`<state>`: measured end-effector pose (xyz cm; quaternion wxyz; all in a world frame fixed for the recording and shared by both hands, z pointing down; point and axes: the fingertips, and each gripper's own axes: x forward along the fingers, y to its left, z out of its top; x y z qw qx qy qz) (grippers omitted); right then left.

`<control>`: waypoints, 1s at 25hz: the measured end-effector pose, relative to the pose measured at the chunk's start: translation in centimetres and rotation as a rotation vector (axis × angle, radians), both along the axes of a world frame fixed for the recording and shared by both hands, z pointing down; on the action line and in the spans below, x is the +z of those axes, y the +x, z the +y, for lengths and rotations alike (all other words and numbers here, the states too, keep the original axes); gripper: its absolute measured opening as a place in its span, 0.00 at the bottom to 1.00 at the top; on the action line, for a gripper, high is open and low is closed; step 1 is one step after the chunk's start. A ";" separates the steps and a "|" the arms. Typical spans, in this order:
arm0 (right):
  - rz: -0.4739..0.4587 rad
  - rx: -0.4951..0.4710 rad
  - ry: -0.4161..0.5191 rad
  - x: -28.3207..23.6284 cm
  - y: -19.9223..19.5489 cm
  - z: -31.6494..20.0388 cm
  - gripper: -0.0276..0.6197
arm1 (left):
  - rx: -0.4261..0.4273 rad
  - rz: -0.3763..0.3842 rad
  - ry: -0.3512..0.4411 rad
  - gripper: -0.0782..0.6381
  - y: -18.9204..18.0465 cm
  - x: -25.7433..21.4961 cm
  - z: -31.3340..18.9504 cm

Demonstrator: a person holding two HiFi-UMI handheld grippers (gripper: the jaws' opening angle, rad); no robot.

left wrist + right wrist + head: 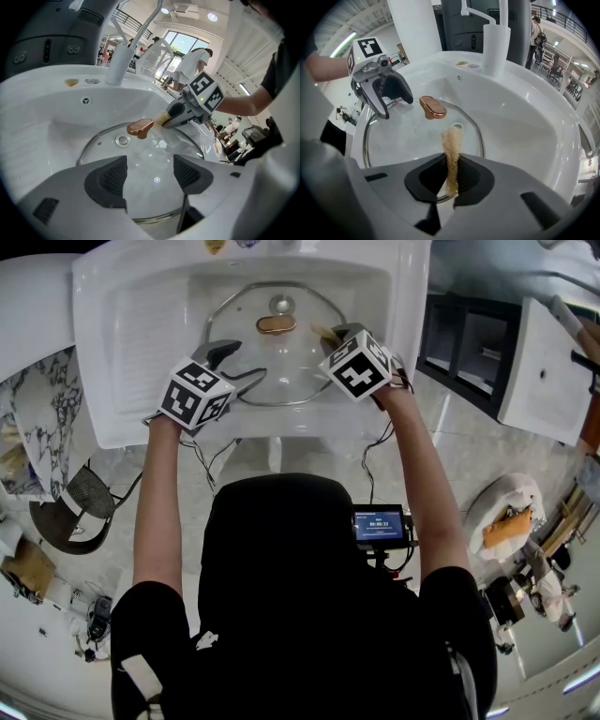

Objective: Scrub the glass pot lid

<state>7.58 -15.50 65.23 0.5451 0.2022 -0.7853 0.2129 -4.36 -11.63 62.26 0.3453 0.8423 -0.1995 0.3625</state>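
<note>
Two tools over the round glass pot lid (272,357) in the white sink's (122,352) middle: right tool (451,180) clenched on a tan scrubber strip (451,150), left tool (150,173) released, empty. No suds, so scrubbing looks barely begun.

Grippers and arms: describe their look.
The left gripper and right gripper are grey, with dark ribbed pads on the tongs. Each carries a white cube with black square markers. Thin black cables trail from both. The person wears short black sleeves.
</note>
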 end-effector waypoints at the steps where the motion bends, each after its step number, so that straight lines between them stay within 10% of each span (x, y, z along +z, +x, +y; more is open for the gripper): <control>1: 0.001 0.000 0.000 0.0 0.0 0.0 0.06 | 0.000 0.001 0.000 0.51 0.0 0.0 0.0; 25: -0.033 -0.058 0.004 -2.6 -4.0 3.6 0.06 | -0.005 0.004 0.011 0.51 -0.2 -0.2 -0.1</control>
